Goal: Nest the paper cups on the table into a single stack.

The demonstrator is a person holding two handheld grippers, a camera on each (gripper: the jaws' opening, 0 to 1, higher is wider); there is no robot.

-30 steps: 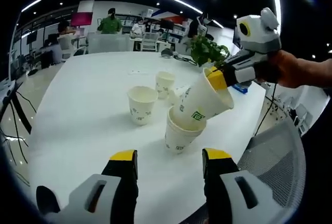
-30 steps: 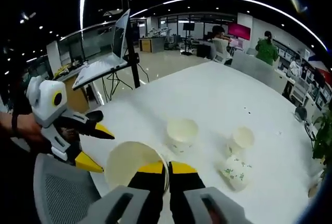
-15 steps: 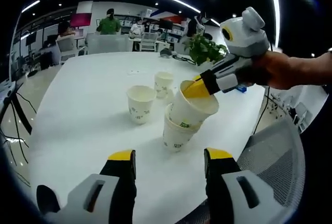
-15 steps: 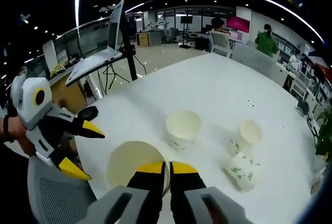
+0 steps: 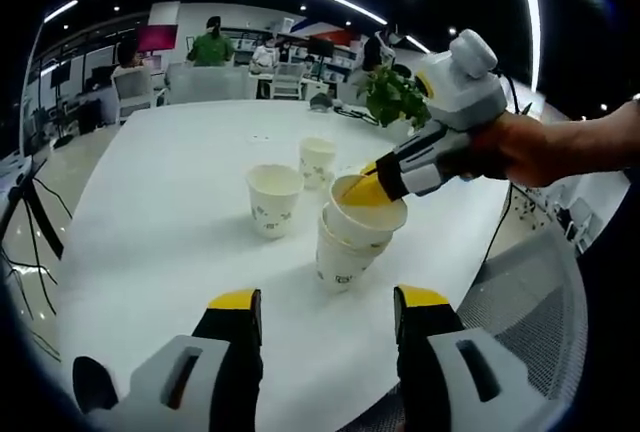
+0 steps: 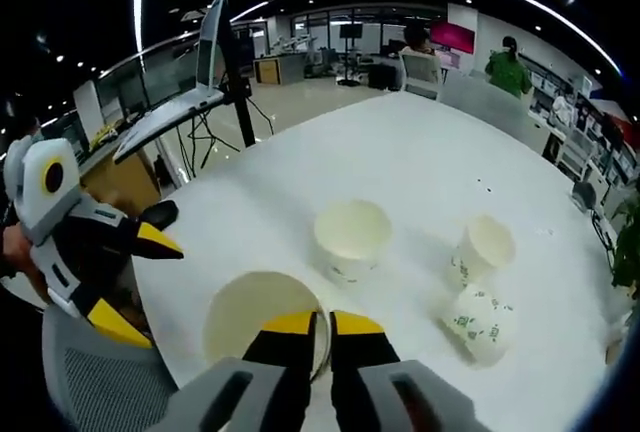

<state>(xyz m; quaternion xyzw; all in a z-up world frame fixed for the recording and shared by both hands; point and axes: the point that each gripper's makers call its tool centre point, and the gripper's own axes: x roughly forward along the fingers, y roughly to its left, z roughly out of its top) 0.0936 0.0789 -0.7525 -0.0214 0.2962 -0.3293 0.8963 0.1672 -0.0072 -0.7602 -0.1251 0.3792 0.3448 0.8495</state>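
Observation:
On the white table (image 5: 150,222) a paper cup (image 5: 365,214) sits nested in a second cup (image 5: 338,260). My right gripper (image 5: 372,188) comes in from the right, shut on the top cup's rim. In the right gripper view its yellow tips (image 6: 310,324) pinch that rim, with the cup's mouth (image 6: 255,322) below. Two more upright cups (image 5: 273,198) (image 5: 317,158) stand behind; in the right gripper view they are one cup (image 6: 350,240), another (image 6: 483,249), and a third cup (image 6: 478,322) lying on its side. My left gripper (image 5: 328,302) is open near the table's front edge, and in the right gripper view it (image 6: 138,285) stands at the left.
A potted plant (image 5: 397,95) stands at the table's far side. A grey mesh chair (image 5: 520,292) is beside the table's near edge. A laptop on a stand (image 6: 180,112) is off the table. People sit and stand in the background.
My right gripper has lowered the tilted cup into the standing cup, so it now sits upright and deeper. The left gripper has stayed open in place.

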